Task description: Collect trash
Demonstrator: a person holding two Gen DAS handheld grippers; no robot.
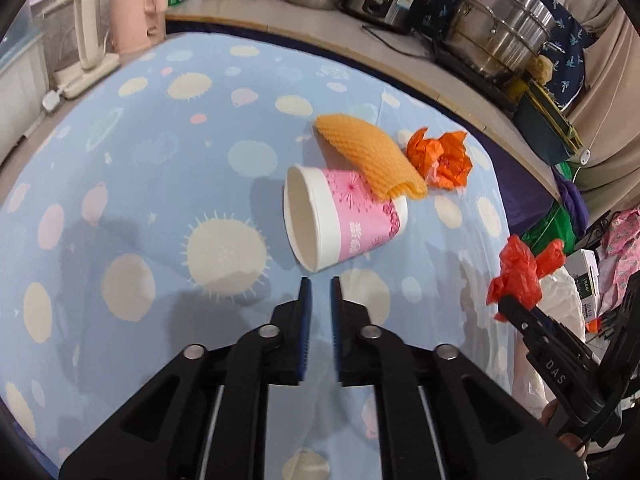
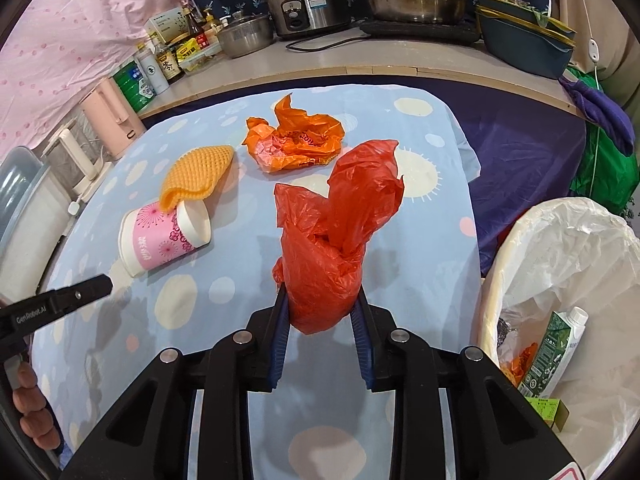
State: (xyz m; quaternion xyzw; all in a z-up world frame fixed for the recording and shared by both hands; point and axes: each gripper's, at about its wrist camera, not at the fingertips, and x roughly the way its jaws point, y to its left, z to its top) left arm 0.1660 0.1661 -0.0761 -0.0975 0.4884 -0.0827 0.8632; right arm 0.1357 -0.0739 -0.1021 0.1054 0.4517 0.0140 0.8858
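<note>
Between the right gripper's [image 2: 320,312] jaws a crumpled red plastic bag [image 2: 340,232] is pinched, lifted off the table [image 2: 224,292] toward the lined trash bin [image 2: 568,240]. The left gripper [image 1: 319,296], marked "GenRobot.AI", has narrow, empty jaws just short of the tipped pink paper cup [image 1: 344,220], beside the orange foam net [image 1: 368,156].

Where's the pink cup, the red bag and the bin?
pink cup [image 1: 360,216], left wrist view, on its pink side.
red bag [image 2: 332,248], right wrist view, on its crumpled middle.
bin [image 2: 520,236], right wrist view, on its rim.
</note>
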